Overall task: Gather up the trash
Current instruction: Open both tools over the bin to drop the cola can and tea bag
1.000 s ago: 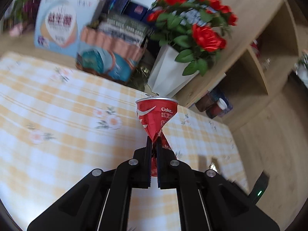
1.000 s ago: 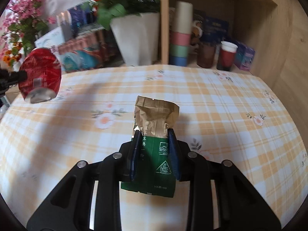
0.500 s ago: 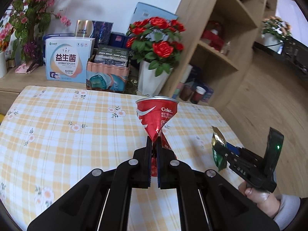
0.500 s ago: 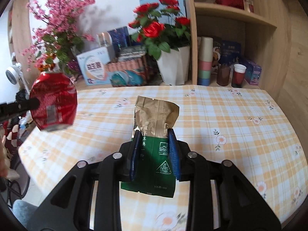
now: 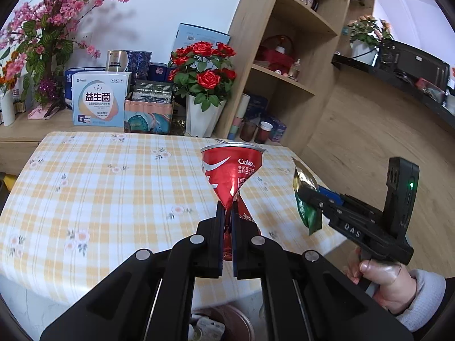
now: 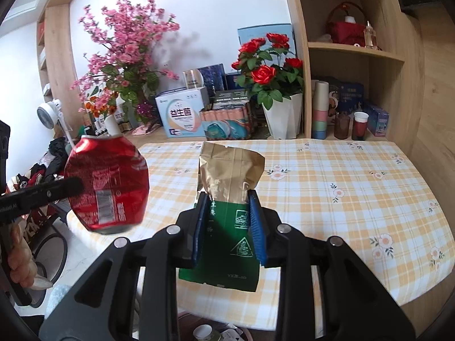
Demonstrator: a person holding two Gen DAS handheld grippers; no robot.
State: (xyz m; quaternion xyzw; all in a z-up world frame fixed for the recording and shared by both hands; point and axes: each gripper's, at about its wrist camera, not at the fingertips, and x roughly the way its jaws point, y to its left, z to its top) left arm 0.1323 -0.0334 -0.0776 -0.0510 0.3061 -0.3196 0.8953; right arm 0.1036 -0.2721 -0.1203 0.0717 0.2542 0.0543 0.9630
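Above the near edge of the table, my left gripper has its jaws squeezed almost together on a crushed red aluminium Coke can, pinched flat at its waist. At three o'clock from it, my right gripper is clamped partway closed on a crumpled gold-and-green foil packet, blue pads pressing its sides. Beneath both, at six o'clock, a brown round bin shows rubbish inside. The table's yellow checked floral tablecloth spreads beyond, with a white pot of red roses at twelve o'clock.
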